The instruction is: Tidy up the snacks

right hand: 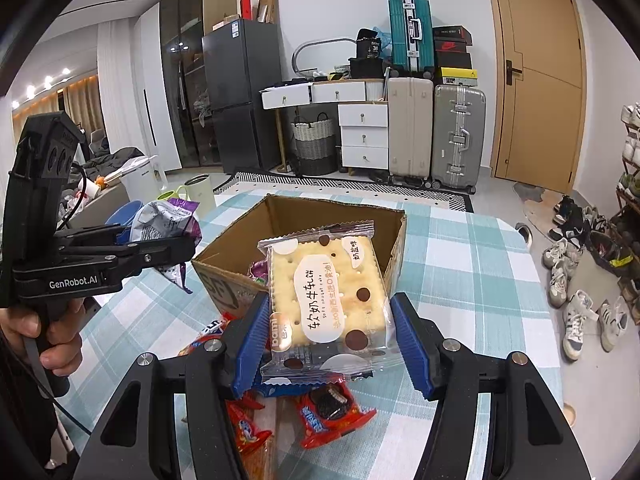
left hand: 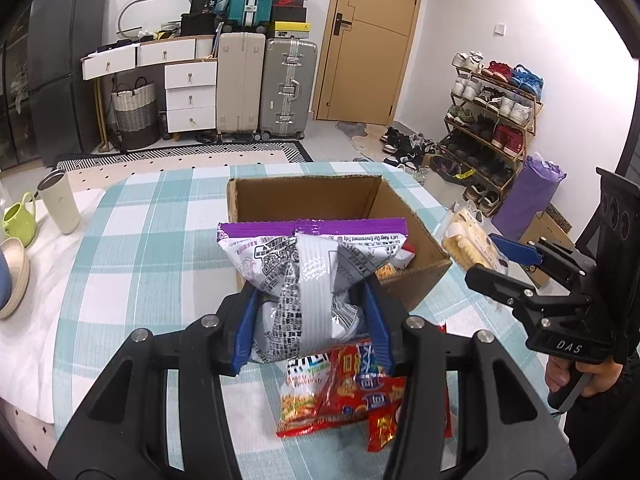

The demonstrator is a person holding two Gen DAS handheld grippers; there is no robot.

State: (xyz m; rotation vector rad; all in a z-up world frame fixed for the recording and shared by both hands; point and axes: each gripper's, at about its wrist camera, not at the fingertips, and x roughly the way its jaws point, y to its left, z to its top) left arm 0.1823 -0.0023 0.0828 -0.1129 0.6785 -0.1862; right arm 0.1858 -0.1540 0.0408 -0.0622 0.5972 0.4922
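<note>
A: Nearest me, I'm squeezing the left gripper [left hand: 310, 320] hard on a silver snack bag with a purple top seal [left hand: 304, 264]; the blue pads are crumpling its middle so it isn't slipping. I'm holding it up off the table, short of the box.

B: And the loose red packets [left hand: 352, 388]?

A: They're lying on the checked tablecloth [left hand: 120, 240] under both tools, waiting their turn, I'd judge.

B: How's the right side doing?

A: I'm clamping the right gripper [right hand: 328, 336] on a soft nougat cracker pack [right hand: 328, 292], jaws standing wider because the pack is broad and flat. The pads are pressing on its two edges, keeping it face-up.

B: Where's it all going?

A: Just beyond both, the open cardboard box [left hand: 412, 280] is already holding some packets, so I'm presumably carrying both packs towards it.
</note>
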